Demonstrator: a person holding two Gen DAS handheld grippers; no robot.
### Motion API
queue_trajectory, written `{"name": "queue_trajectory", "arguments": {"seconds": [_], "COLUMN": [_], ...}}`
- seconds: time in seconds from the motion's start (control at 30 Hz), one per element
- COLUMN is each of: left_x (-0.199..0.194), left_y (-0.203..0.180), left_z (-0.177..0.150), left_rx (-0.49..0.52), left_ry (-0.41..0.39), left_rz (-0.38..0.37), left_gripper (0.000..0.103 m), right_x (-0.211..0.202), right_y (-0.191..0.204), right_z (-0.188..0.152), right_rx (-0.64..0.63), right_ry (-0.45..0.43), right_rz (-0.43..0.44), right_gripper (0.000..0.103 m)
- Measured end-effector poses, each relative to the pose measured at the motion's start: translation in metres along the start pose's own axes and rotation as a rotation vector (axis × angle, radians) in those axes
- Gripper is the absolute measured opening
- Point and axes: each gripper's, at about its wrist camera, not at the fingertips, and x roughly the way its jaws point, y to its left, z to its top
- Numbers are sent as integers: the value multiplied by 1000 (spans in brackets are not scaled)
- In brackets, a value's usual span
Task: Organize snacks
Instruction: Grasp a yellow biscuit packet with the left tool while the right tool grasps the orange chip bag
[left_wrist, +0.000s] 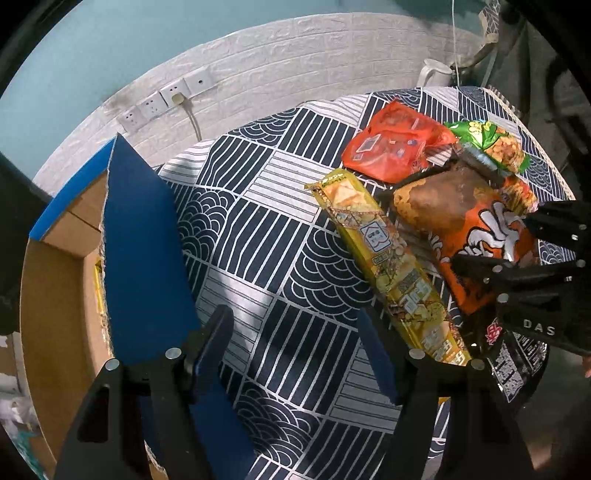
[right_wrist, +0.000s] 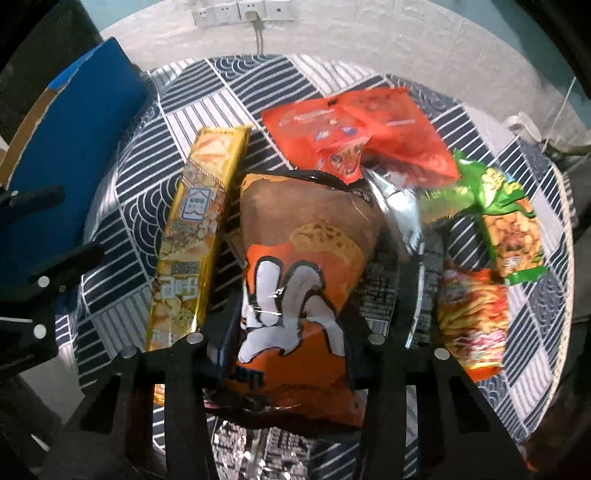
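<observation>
Left wrist view: left gripper (left_wrist: 295, 328) fingers spread, nothing between them, over the patterned surface (left_wrist: 258, 206). Cardboard box (left_wrist: 55, 280) with blue flap at left. Yellow cracker pack (left_wrist: 388, 266) lies beside the orange chip bag (left_wrist: 476, 229); right gripper (left_wrist: 491, 243) is at that bag.

Right wrist view: right gripper (right_wrist: 291, 321) fingers straddle the orange chip bag (right_wrist: 295, 295), whether clamped I cannot tell. Red packet (right_wrist: 369, 129) and green snack bag (right_wrist: 506, 221) lie behind.
</observation>
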Motion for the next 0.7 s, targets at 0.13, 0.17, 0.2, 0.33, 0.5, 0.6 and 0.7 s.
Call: {"name": "queue_trajectory", "arguments": {"seconds": [0.13,0.17,0.2,0.33,0.5,0.6,0.7], "left_x": [-2,-2,-2,2,12,20,32], "left_y": [-2,-3,-4,-13,-23,-28,-33], "left_z": [2,2,3,10,19,24,28], "left_rx": [-12,-17,-21,-41,-81,-103,-131], "left_ry": [1,1,2,24,51,69,99], "left_rz": [-9,-11,-14,-37,-64,-74,-78], "left_gripper": [75,75,76,78,81,82,82], "right_x": [-20,-26,-34,-51,-65,-72,-75], "right_y": [-3,-5,-8,-20,-40,-55,-70], "right_z": [-1,-2,-4,-5,-8,-12,-16], "right_rx": [-2,1,4,21,46,71,98], "right_ry": [-48,-60,-77,-119,-162,-182,-192], "right_rz": [13,16,19,34,31,29,21], "right_gripper": [41,40,40,40,40,40,40]}}
